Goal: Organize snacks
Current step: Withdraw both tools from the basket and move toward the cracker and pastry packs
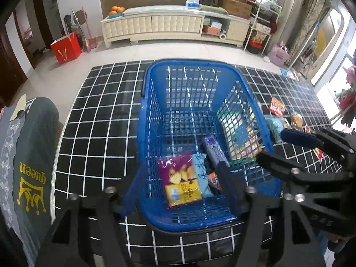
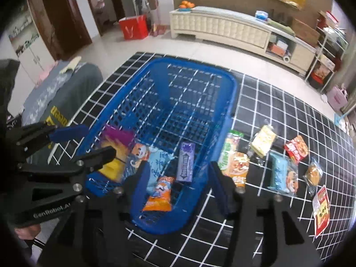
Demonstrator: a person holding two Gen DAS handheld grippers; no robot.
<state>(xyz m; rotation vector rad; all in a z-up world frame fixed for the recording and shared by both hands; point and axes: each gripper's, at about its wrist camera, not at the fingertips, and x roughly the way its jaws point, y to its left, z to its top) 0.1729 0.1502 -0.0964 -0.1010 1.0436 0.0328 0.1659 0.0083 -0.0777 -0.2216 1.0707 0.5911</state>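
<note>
Left wrist view: orange packet (image 1: 214, 180) half-hidden behind gripper finger (image 1: 229, 178).

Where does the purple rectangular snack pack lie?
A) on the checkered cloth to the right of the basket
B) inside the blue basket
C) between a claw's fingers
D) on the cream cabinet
B: the purple pack lies flat on the floor of the blue basket, among other packets, with no claw on it.

A home living room: long cream TV cabinet (image 1: 155, 25), bowl of oranges (image 1: 116, 11), tiled floor (image 1: 178, 52).
</note>
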